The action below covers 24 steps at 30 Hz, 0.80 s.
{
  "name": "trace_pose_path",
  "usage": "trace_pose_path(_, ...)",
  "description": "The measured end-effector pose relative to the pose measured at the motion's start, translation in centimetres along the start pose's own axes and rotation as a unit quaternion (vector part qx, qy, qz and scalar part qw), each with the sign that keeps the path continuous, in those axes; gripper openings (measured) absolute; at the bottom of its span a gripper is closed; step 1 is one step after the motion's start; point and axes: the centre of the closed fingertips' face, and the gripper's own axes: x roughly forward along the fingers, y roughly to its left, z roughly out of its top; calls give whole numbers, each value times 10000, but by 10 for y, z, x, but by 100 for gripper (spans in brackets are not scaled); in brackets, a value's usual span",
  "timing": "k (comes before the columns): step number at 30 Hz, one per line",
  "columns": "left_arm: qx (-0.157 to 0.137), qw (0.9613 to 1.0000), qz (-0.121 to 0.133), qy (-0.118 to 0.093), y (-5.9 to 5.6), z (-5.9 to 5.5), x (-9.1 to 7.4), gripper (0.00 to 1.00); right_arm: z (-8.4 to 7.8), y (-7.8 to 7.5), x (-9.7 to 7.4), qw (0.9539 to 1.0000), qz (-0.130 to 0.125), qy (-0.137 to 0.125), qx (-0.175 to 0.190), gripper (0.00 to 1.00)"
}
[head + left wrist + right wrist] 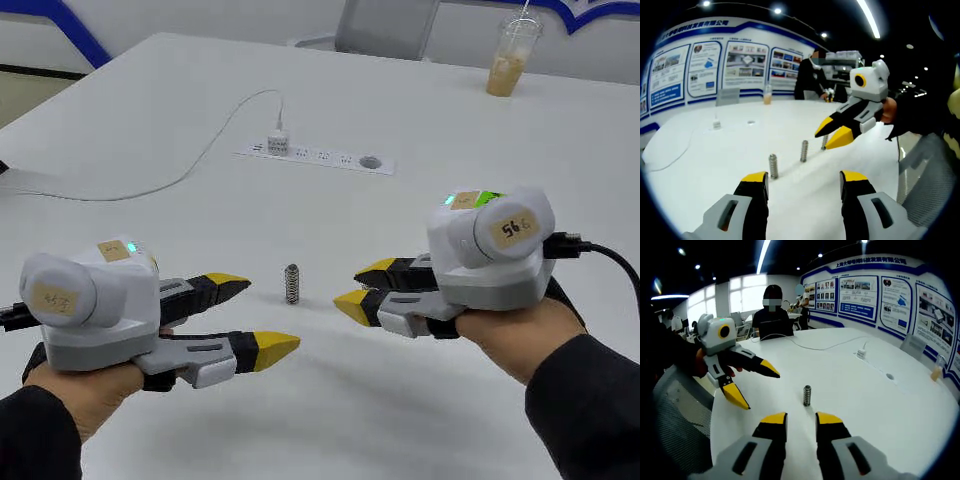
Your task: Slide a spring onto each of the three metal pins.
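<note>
One upright metal pin wearing a grey spring [292,284] stands on the white table [420,410], between my two grippers. The left gripper view has three sprung pins in a row: near [773,166], middle [804,150], and far [825,141], the far one partly behind the right gripper [832,135]. My left gripper [258,316] [805,177] is open and empty, a little short of the near pin. My right gripper [360,285] [801,419] is open by a narrower gap and empty, facing a sprung pin [807,395]. The left gripper [759,388] hovers left of that pin.
A white power strip [315,156] with a plugged adapter [278,143] and a trailing cable lies further back on the table. A plastic cup of drink [510,60] stands at the far right edge, a chair [385,25] behind it. A person [772,315] sits across the table.
</note>
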Motion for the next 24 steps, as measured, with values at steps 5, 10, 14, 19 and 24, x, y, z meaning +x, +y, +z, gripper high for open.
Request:
trace_pose_path(5, 7, 10000, -4, 4, 0, 0, 0, 60, -6, -7, -12, 9999, -104, -84, 56, 25)
trace_pose_path(10, 5, 10000, -2, 17, 0, -1, 1, 61, -12, -17, -23, 9995, -244, -181, 114, 28)
trace_pose_path(14, 3, 10000, 4, 18, 0, -1, 1, 62, -16, -26, -33, 9987, -380, -286, 197, 29)
trace_pose_path(19, -5, 10000, 8, 32, 1, -2, 1, 63, -22, -36, -44, 9976, -549, -341, 255, 32)
trace_pose_path(24, -5, 10000, 7, 42, 0, -3, 1, 63, -27, -46, -57, 9958, -747, -403, 334, 34)
